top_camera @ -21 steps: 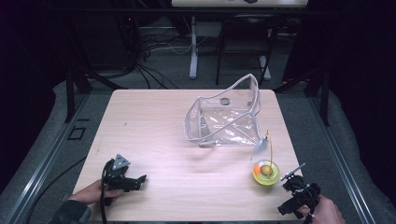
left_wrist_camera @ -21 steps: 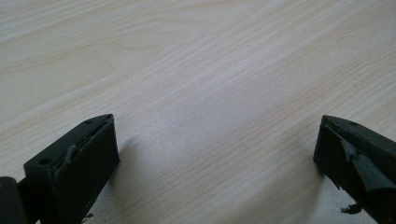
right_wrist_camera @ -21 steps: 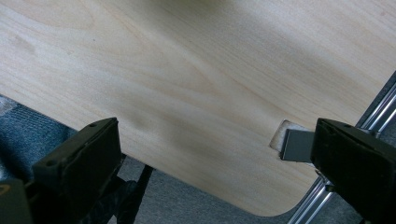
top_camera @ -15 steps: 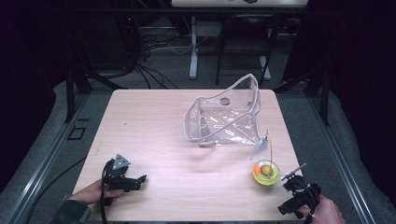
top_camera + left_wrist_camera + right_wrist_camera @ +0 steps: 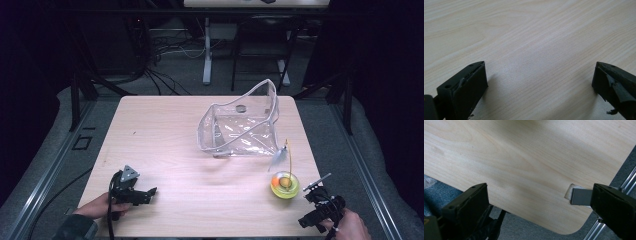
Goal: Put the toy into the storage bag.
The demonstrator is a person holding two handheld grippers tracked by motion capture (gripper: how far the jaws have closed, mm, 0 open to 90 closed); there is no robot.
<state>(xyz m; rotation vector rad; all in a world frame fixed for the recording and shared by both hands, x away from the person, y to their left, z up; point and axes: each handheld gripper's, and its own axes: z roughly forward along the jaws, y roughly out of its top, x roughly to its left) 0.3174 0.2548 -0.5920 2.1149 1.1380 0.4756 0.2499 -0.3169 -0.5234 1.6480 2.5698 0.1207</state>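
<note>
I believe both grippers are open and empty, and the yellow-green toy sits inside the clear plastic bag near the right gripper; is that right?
Not quite: the yellow-green toy sits on the bare table, outside the clear plastic bag and nearer the person, as the high view shows. The rest holds: the left gripper and right gripper are both open and empty, and the toy is near the right gripper.

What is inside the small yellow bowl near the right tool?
The yellow bowl holds a dark roundish object, too small to identify. What lies beneath that object is covered.
</note>
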